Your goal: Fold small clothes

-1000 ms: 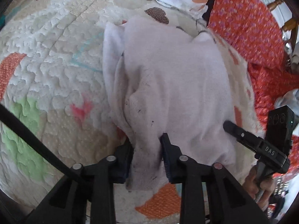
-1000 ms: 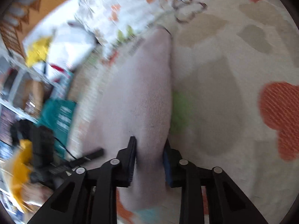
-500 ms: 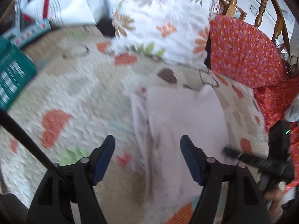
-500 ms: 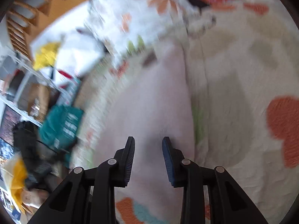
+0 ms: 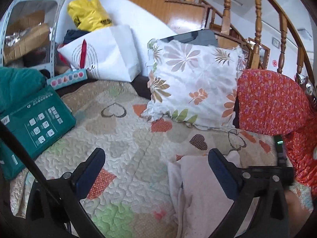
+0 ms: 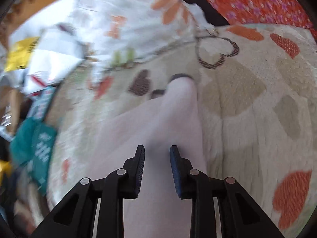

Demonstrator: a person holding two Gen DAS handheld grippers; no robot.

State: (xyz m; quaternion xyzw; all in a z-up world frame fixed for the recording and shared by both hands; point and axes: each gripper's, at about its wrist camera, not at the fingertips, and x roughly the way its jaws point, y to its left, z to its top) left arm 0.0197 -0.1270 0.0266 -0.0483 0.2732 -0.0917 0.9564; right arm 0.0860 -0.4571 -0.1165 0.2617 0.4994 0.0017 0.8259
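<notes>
A small pale pink garment (image 5: 198,194) lies folded on the heart-patterned quilt (image 5: 126,150), low and right of centre in the left wrist view. My left gripper (image 5: 156,166) is wide open and empty, raised above the quilt to the garment's left. In the blurred right wrist view the garment (image 6: 158,123) stretches ahead under my right gripper (image 6: 157,158), whose jaws stand apart with cloth showing between them, not pinched. The right gripper's body also shows in the left wrist view (image 5: 277,170).
A floral pillow (image 5: 194,83) and a red flowered cushion (image 5: 269,103) lean at the back. A green box (image 5: 37,125) lies at the left. A white paper bag (image 5: 107,57), a yellow bag (image 5: 89,13) and a wooden stair rail (image 5: 257,19) stand behind.
Both grippers have let go of the garment and opened. The left gripper has lifted and pulled back, so more of the room shows. The garment stays folded on the quilt.
</notes>
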